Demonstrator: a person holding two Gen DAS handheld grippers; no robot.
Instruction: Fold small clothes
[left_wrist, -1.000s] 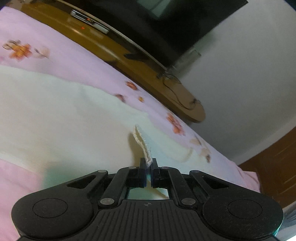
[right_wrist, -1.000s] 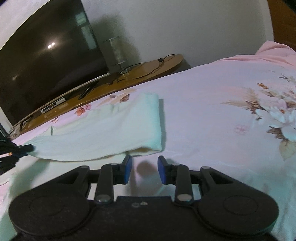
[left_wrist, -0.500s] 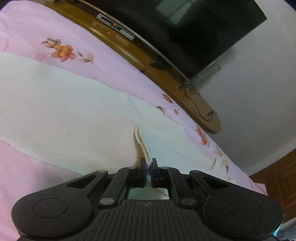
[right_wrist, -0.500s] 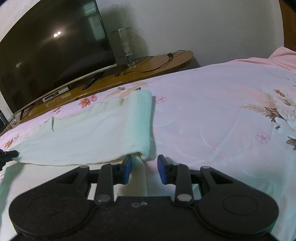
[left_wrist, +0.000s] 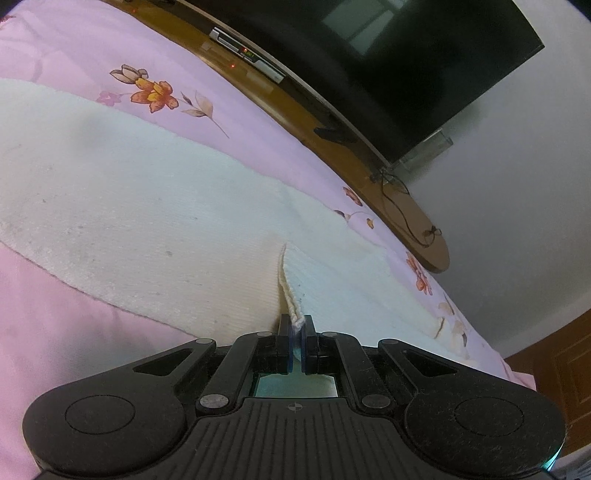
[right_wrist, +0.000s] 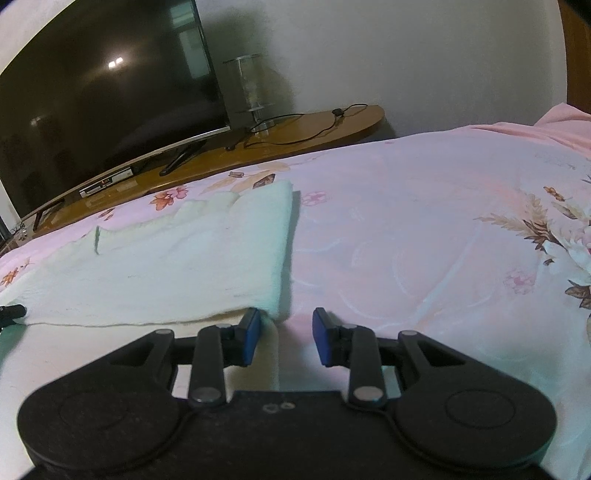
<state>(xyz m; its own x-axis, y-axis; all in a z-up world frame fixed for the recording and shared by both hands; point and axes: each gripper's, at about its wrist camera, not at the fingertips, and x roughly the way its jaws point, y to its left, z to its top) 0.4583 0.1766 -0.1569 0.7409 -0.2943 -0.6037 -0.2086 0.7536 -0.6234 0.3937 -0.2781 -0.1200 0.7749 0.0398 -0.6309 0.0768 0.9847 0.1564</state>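
The cream knitted garment (left_wrist: 155, 206) was found spread flat on the pink floral bed cover (left_wrist: 74, 48), evidently laid out for folding. The left hand-held gripper (left_wrist: 295, 332) was clamped together on a pinched-up ribbed edge of it, held raised, presumably so a fold could be carried over. The right hand-held gripper (right_wrist: 284, 332) was seen with jaws apart, straddling the garment's near corner (right_wrist: 277, 306) without pressing it, judged ready to take hold.

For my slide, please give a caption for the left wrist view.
Left gripper shut on a pinched fold of the cream knit garment lying on the pink floral bedsheet.
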